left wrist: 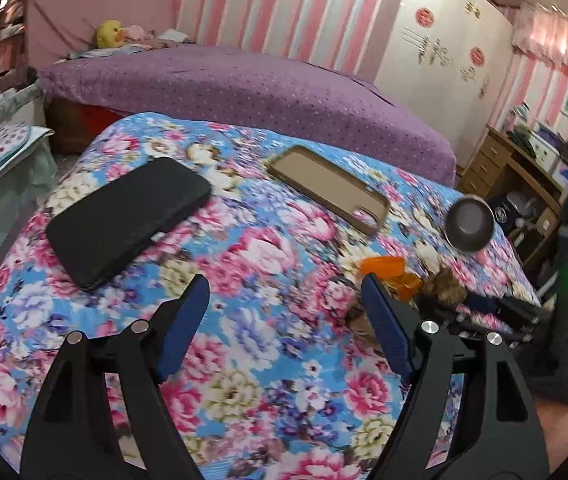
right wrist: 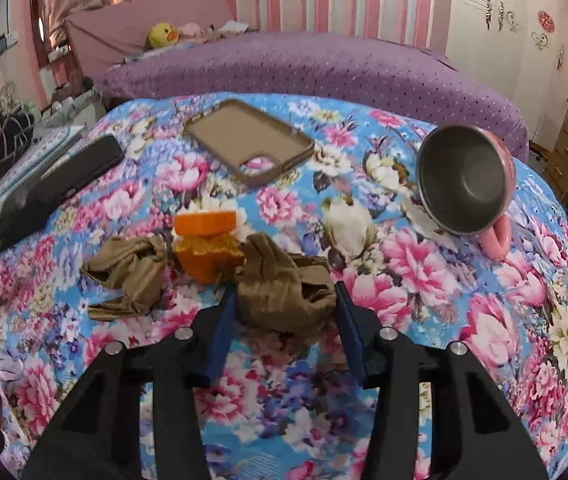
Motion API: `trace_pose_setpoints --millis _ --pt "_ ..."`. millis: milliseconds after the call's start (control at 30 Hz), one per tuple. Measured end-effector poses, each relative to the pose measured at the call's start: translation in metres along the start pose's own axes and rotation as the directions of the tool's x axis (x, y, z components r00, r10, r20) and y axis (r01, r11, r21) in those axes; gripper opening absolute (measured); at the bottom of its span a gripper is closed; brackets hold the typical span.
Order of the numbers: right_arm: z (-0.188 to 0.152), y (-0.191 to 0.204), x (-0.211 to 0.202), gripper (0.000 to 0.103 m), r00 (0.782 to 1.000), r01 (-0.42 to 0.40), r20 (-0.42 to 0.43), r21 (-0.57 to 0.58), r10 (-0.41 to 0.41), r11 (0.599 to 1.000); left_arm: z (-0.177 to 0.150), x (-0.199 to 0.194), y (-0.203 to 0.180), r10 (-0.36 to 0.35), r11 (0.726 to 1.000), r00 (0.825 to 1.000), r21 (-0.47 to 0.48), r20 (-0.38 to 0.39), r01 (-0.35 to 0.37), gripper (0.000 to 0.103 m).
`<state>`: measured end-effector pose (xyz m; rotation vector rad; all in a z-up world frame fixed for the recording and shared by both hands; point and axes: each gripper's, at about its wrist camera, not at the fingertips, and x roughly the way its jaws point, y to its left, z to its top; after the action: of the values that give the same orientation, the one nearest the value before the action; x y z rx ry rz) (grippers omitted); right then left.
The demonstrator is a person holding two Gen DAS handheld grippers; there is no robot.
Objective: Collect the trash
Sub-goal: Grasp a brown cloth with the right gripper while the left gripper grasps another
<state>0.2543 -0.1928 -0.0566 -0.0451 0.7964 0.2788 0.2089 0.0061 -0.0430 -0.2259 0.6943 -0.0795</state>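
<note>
Two crumpled brown cloth pieces lie on the floral tablecloth (right wrist: 424,280): one (right wrist: 284,292) sits between the blue pads of my right gripper (right wrist: 285,293), which touch it on both sides, the other (right wrist: 128,276) lies to its left. Torn orange packaging (right wrist: 208,240) sits just behind them. In the left wrist view the orange packaging (left wrist: 388,272) and a brown piece (left wrist: 444,288) lie right of my left gripper (left wrist: 284,284), which stands open over bare floral cloth with nothing between its fingers.
A black phone (left wrist: 124,220) lies at the left and a tan phone case (left wrist: 332,196) further back. A pink cup (right wrist: 464,184) with a steel inside lies tipped at the right. A purple bed (right wrist: 324,68) runs behind the table, and a wooden desk (left wrist: 496,168) stands at the right.
</note>
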Motion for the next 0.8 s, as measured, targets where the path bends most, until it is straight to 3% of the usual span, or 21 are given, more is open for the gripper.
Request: trace_pose_setpoints --millis 133,267,467,633,800 --pt "0.000 -0.021 -0.027 0.046 0.997 0.015 0.071 0.062 -0.019 0.998 -0.006 0.006 -0.021 -0.038 0.998 0.999 0.049 -0.018 0.038 0.077" --pt "-0.008 -0.039 -0.040 0.046 0.996 0.018 0.080 0.099 -0.026 0.995 -0.007 0.016 -0.039 -0.076 0.995 0.996 0.062 -0.038 0.079 0.079" --pt "-0.017 -0.052 -0.052 0.047 0.996 0.023 0.084 0.112 -0.033 0.993 -0.011 0.043 -0.056 0.005 0.996 0.995 0.088 -0.104 0.004 0.078" --pt "-0.024 -0.055 -0.054 0.047 0.997 0.031 0.073 0.101 -0.039 0.994 -0.012 0.050 -0.053 -0.030 0.997 0.991 0.069 -0.133 0.040 0.044" --pt "-0.027 -0.054 -0.059 0.047 0.996 0.028 0.080 0.096 -0.036 0.995 -0.012 0.036 -0.053 -0.053 0.996 0.995 0.074 -0.087 0.060 0.039"
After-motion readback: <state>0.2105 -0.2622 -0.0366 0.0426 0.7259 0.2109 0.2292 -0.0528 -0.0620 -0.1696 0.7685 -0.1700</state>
